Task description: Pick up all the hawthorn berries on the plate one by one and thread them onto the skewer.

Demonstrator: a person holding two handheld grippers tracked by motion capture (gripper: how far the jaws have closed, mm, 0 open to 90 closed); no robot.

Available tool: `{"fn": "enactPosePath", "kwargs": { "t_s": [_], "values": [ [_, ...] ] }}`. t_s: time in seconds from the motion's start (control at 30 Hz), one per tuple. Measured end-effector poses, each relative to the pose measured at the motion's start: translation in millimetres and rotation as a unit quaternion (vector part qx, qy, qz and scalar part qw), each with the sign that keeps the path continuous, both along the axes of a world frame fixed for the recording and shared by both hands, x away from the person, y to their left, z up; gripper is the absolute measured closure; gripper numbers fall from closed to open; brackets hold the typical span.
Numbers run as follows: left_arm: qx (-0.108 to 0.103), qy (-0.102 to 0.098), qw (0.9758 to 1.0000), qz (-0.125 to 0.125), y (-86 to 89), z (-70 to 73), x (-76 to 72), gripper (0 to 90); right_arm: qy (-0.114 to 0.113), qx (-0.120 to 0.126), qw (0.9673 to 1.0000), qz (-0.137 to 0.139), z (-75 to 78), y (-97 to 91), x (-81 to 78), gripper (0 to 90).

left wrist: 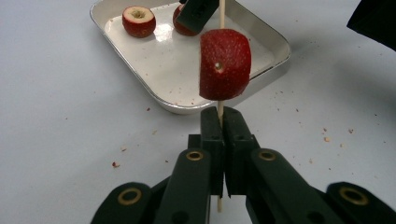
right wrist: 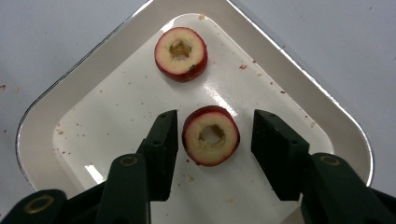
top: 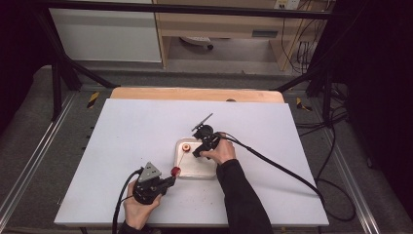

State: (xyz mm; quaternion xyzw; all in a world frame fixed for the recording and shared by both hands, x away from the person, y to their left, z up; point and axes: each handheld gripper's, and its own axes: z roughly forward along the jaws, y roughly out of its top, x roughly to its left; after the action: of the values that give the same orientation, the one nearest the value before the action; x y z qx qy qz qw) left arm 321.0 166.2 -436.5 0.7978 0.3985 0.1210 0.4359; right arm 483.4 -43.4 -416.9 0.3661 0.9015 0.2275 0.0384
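Held at the near left of the white table [top: 122,141] in a hand [top: 138,210]: the left gripper [left wrist: 220,122], jaws pressed together on a thin wooden skewer [left wrist: 222,11]. Threaded on that skewer, just above the jaw tips: one red fruit piece [left wrist: 224,64], cut face outward, raised over the near rim of the metal tray [left wrist: 261,77]. Lay in the tray toward the middle of the table: two more cored red fruit halves, cut side up. Seen farther back in the tray from the right gripper view: the first half [right wrist: 180,53], untouched. Sat nearer, between the black jaws: the second half [right wrist: 210,135], hollow centre showing. Lowered over it from the right side: the right gripper [right wrist: 214,135], jaws spread to either side of the fruit with a gap at each pad, not yet pinching. Scattered across the tray floor and the nearby table: small red crumbs [right wrist: 243,66].
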Motion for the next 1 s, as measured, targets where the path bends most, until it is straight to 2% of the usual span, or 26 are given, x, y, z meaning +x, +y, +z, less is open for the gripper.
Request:
{"fn": "enactPosePath", "kwargs": {
  "t_s": [0.27,0.5,0.77,1.0],
  "values": [
    [0.003,0.0,1.0,-0.002,-0.5,-0.4,0.1,88.2,0.006,0.003,1.0,0.0,-1.3,0.3,0.3,60.1],
    [0.002,-0.001,1.0,-0.002,-0.3,-0.3,0.0,88.2,0.013,0.007,0.9998,-0.01,-1.2,0.1,1.0,60.7],
    [0.001,-0.001,1.0,-0.001,-1.6,-0.2,0.0,88.2,0.009,0.032,0.9992,-0.023,13.8,-5.6,-5.8,60.9],
    [0.003,-0.005,1.0,-0.002,-6.0,0.9,-0.6,88.2,-0.006,0.06,0.9978,-0.026,30.3,-14.1,-20.9,61.0]
  ]
}}
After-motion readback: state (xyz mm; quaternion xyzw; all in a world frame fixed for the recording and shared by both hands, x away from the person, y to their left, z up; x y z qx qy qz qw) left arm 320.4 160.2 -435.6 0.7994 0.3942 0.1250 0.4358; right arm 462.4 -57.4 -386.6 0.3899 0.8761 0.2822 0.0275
